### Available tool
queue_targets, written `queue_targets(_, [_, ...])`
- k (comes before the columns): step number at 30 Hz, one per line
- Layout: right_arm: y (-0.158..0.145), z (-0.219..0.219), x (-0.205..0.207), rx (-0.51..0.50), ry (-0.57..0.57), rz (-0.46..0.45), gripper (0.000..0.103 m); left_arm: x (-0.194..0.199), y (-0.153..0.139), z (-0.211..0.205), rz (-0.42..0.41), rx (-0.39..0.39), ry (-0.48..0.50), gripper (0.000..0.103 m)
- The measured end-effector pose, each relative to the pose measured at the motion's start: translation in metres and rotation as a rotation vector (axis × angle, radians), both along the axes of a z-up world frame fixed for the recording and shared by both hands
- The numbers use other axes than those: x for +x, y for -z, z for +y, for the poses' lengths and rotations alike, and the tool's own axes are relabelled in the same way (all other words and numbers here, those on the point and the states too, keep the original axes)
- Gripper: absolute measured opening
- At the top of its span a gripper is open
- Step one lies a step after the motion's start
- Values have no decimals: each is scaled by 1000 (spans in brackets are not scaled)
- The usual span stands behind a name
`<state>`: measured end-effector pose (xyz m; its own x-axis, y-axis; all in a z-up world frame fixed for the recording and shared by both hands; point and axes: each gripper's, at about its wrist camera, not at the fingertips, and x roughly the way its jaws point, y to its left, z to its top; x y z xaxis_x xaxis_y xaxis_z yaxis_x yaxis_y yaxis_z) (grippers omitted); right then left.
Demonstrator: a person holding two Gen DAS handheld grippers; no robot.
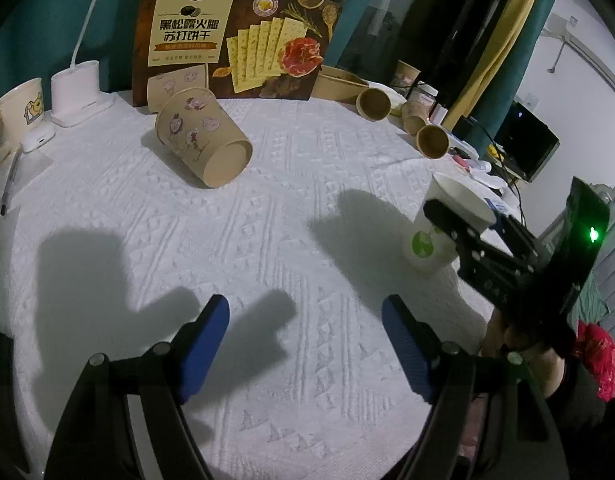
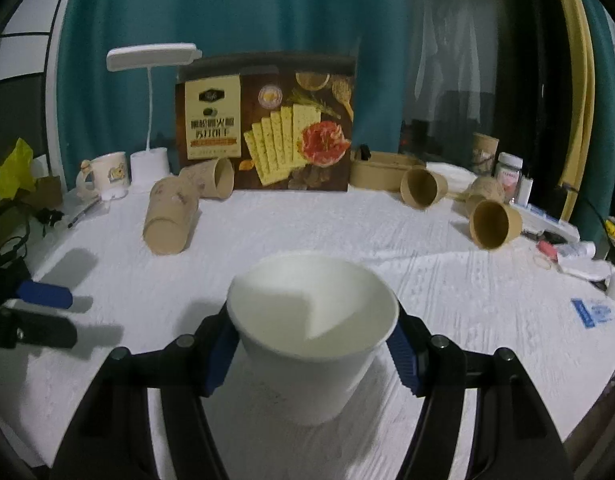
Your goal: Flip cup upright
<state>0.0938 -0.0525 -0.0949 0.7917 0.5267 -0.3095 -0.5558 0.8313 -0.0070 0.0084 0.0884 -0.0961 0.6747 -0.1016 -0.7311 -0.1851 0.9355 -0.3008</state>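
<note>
A white paper cup (image 2: 311,344) stands upright on the white tablecloth (image 2: 487,300), mouth up, between my right gripper's blue pads. My right gripper (image 2: 313,350) is shut on it just below the rim. In the left wrist view the same cup (image 1: 439,232), with a green logo, stands at the right with the right gripper (image 1: 459,228) around it. My left gripper (image 1: 305,344) is open and empty above the cloth. A brown flowered cup (image 1: 203,140) lies on its side at the back left.
A cracker box (image 2: 267,120) stands at the back. Several brown cups lie on their sides: two at the left (image 2: 171,216), two at the right (image 2: 493,222). A white lamp (image 2: 149,120), a mug (image 2: 107,176) and clutter line the back edge.
</note>
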Motion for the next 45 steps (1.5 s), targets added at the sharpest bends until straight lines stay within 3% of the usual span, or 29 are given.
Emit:
queue_targets(17, [23, -25, -25, 1, 34, 151, 71, -11, -6, -18, -6, 23, 37, 79])
queue_targets(23, [32, -53, -38, 28, 80, 217, 71, -14, -8, -38, 1, 40, 76, 79])
queue_targets(32, [30, -100, -67, 60, 172, 217, 71, -16, -4, -69, 7, 75, 130, 79])
queue_targets(41, [16, -153, -78, 145, 279, 298, 71, -17, -17, -100, -41, 128, 159, 79])
queue_targets(45, [6, -172, -80, 176, 306, 312, 71, -21, -36, -116, -111, 182, 186, 91])
